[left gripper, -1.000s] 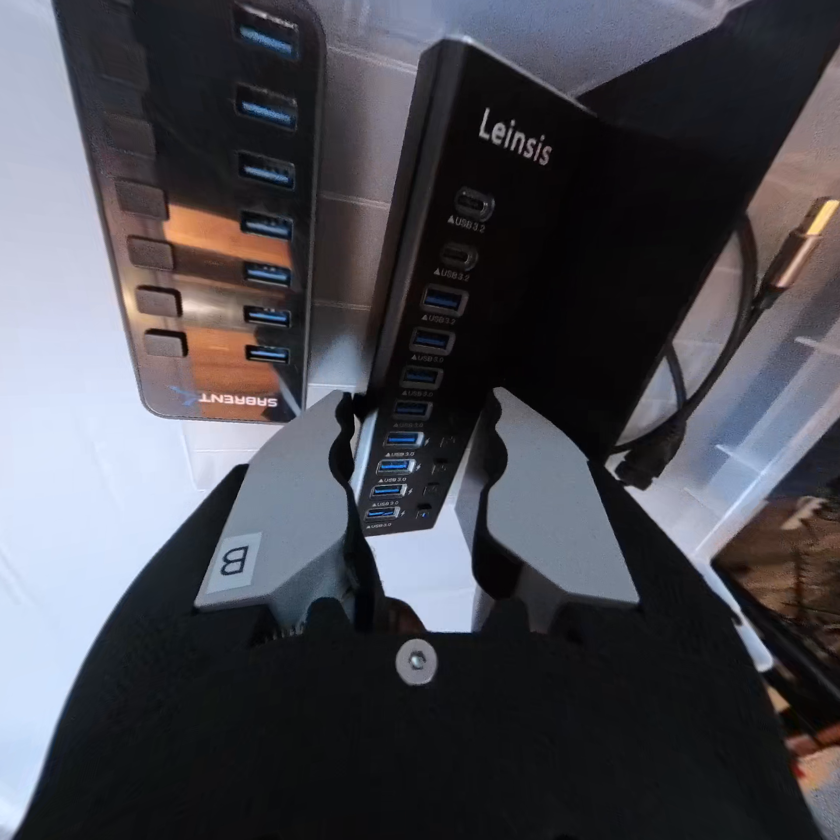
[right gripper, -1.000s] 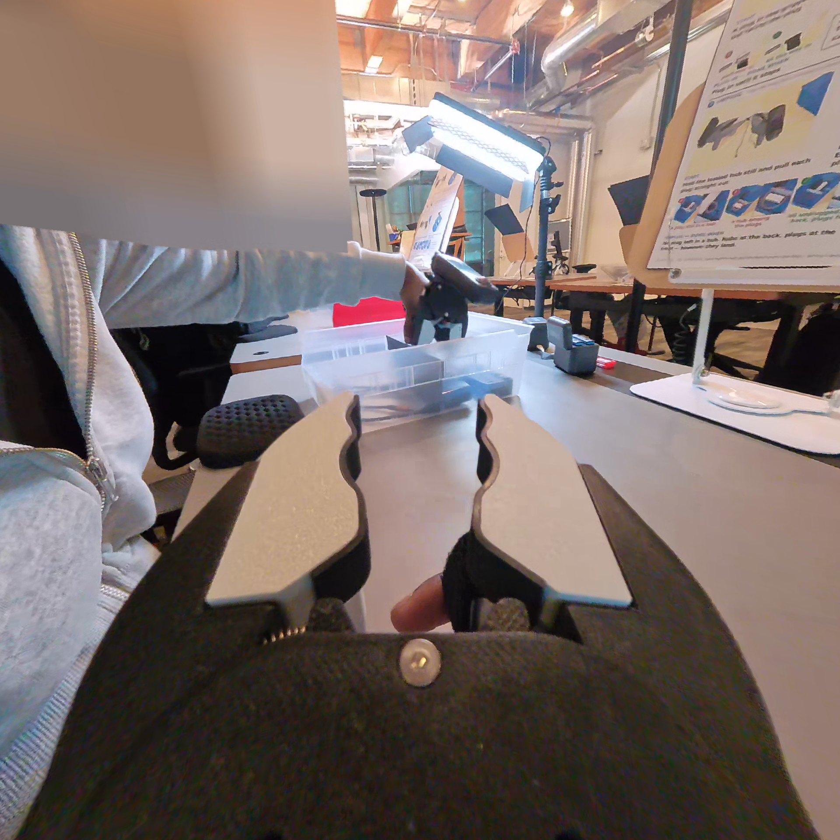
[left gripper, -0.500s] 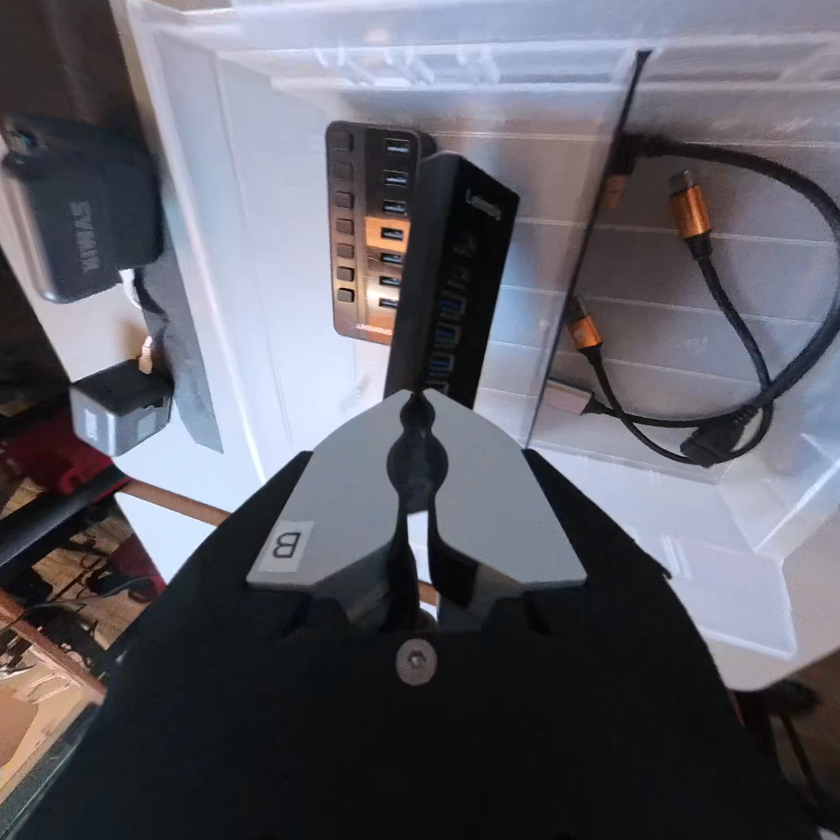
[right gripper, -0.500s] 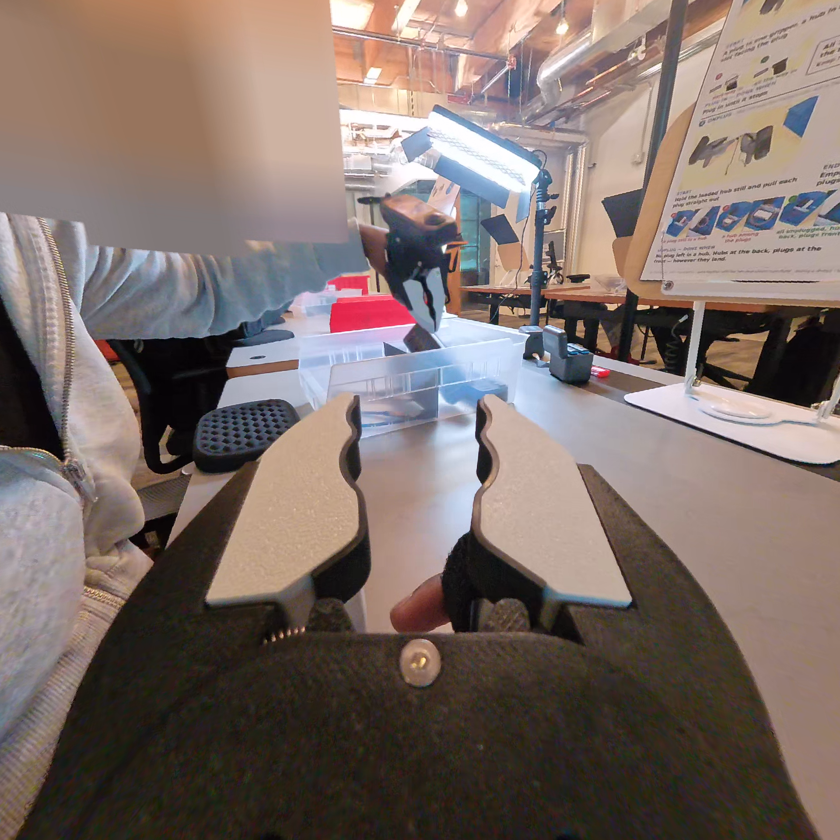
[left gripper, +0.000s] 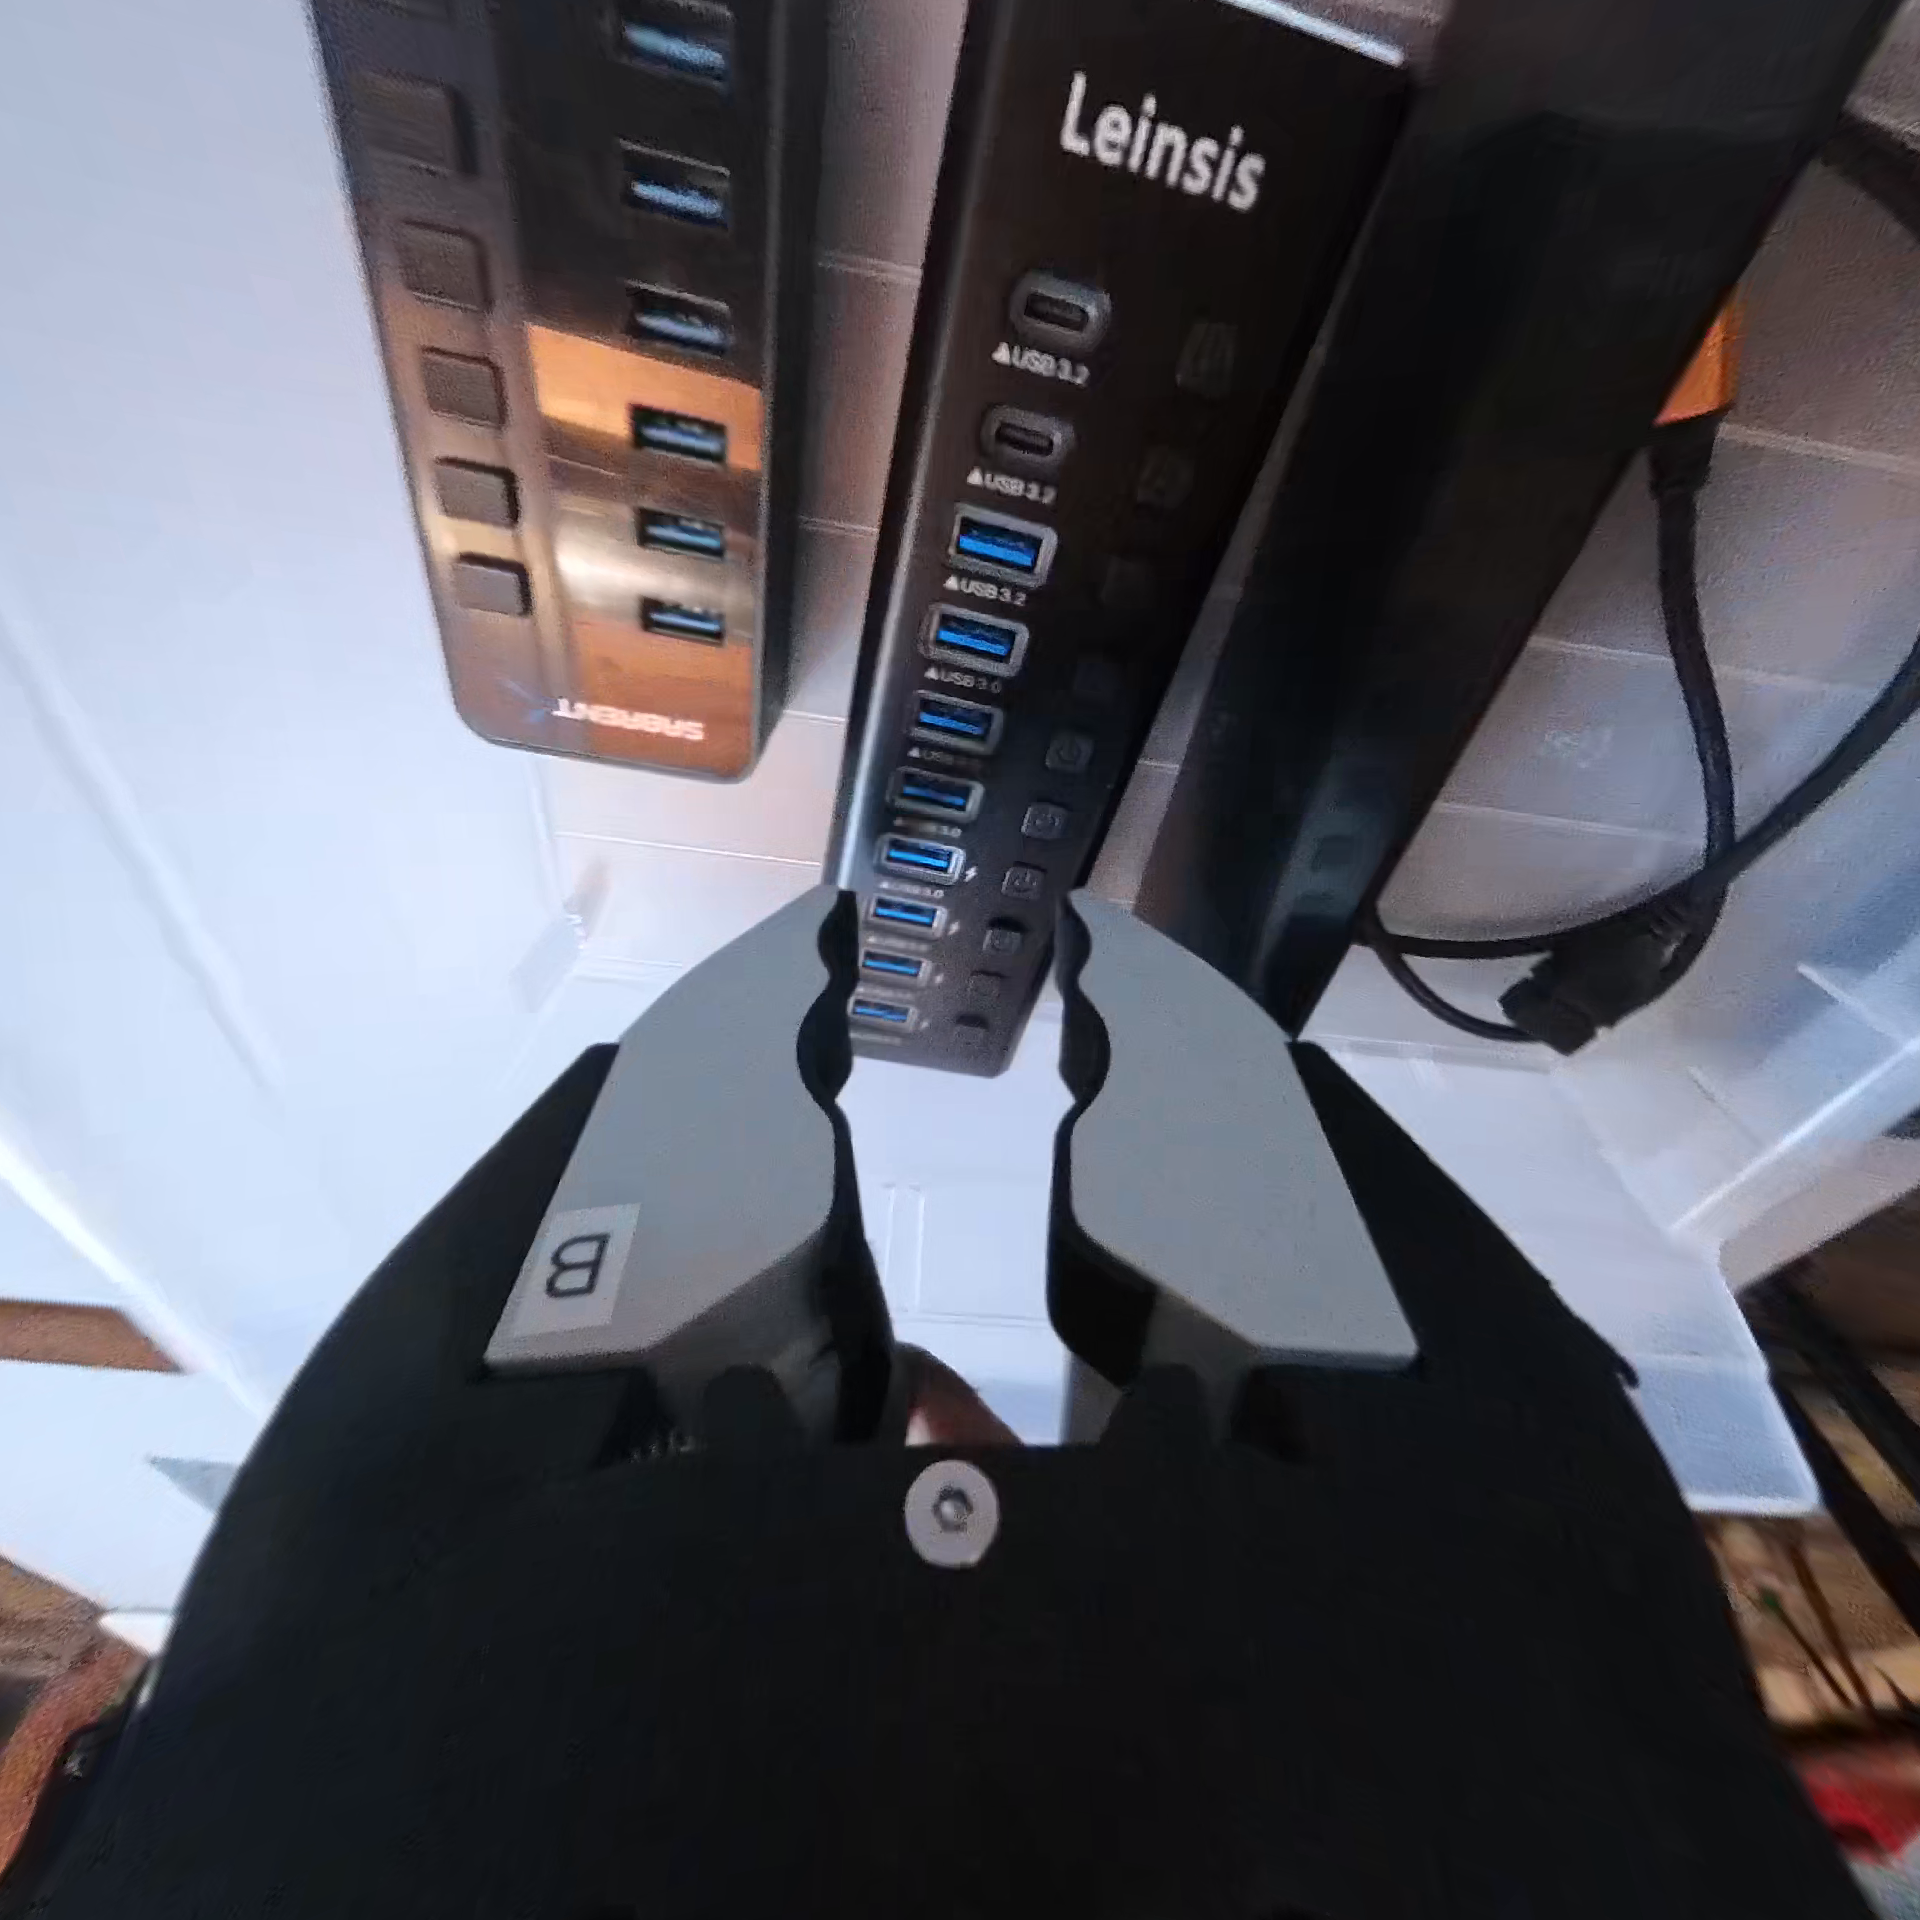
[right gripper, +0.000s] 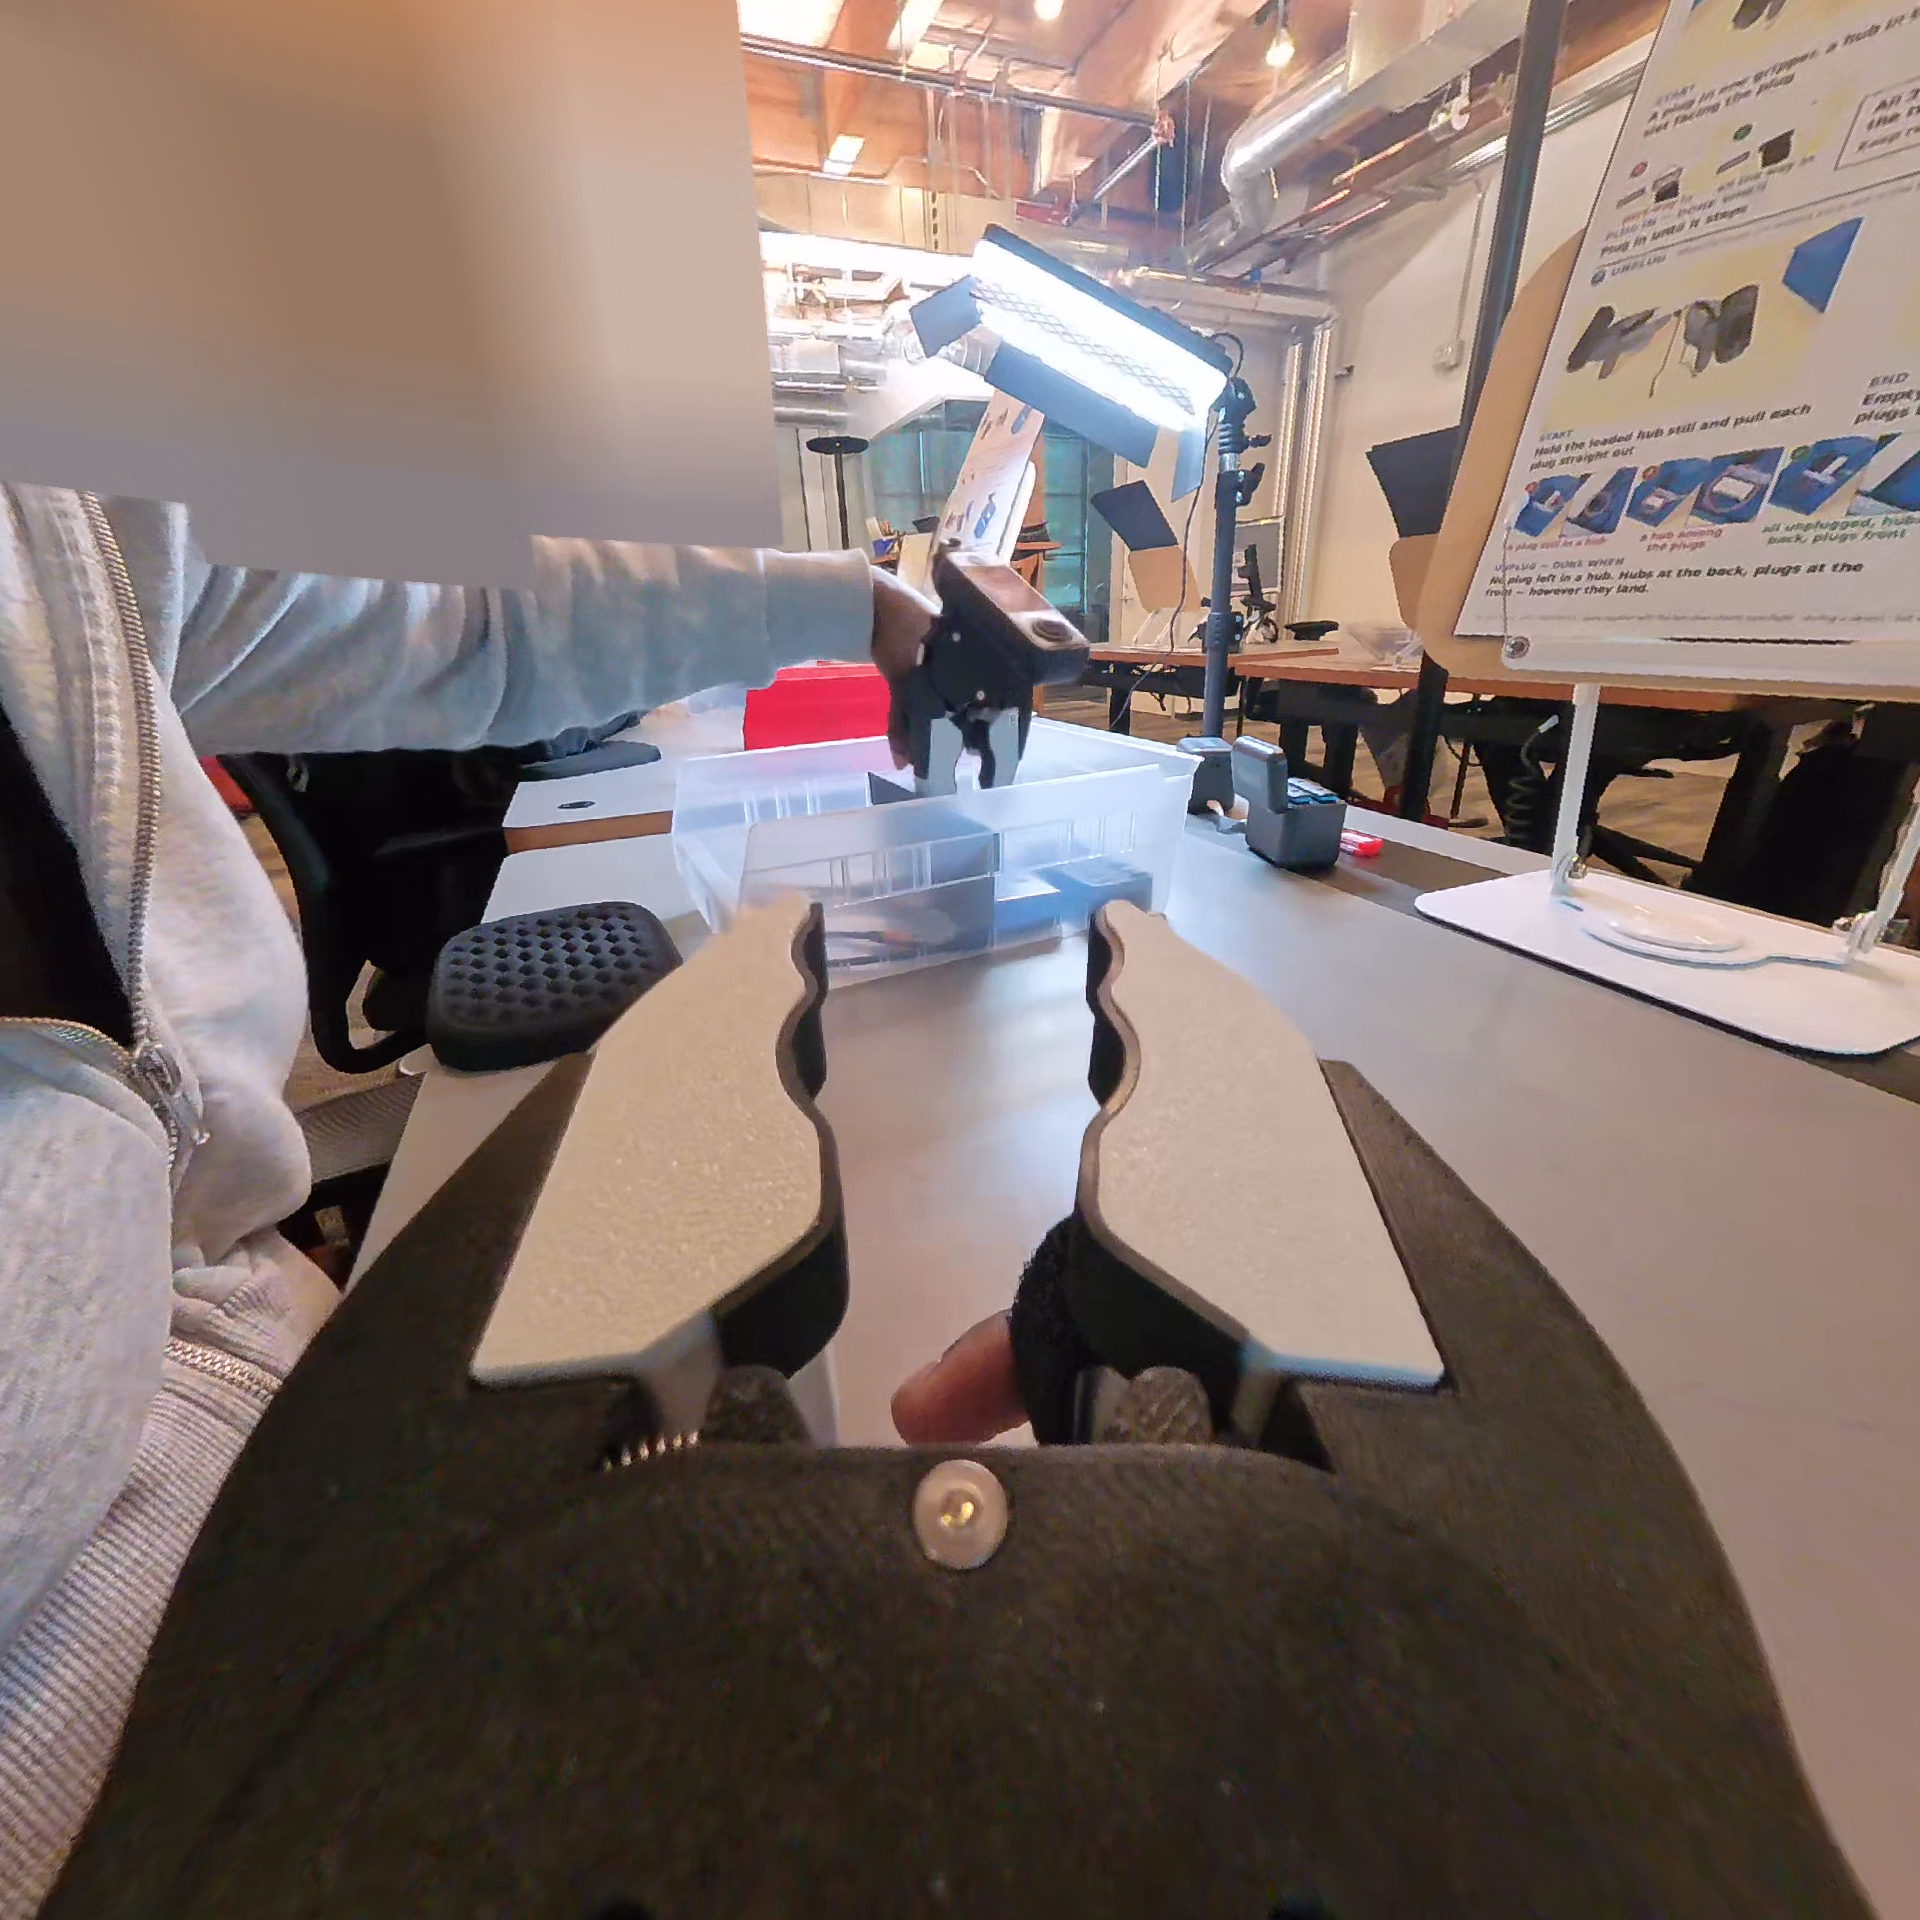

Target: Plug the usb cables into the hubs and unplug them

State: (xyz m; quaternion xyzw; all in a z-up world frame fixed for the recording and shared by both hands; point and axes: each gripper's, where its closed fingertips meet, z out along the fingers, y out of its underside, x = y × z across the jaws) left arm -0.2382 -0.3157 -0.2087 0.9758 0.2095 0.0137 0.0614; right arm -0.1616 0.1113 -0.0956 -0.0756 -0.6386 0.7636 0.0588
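grey desk [right gripper: 1351, 1091] in a workshop, clear bin [right gripper: 1122, 800] at its far end. left tongs [left gripper: 951, 914] spread, tips flanking the near end of the black hub [left gripper: 1039, 582] inside the bin; silver hub [left gripper: 582, 416] just left, black cables [left gripper: 1704, 727] beyond a divider. right tongs [right gripper: 956, 925] spread, empty, above the desk.

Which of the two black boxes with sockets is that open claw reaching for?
Look into the clear plastic bin on the grey table. Two black hubs lie there side by side; the left gripper straddles the near end of the matte black hub. The glossy hub beside it has square buttons.
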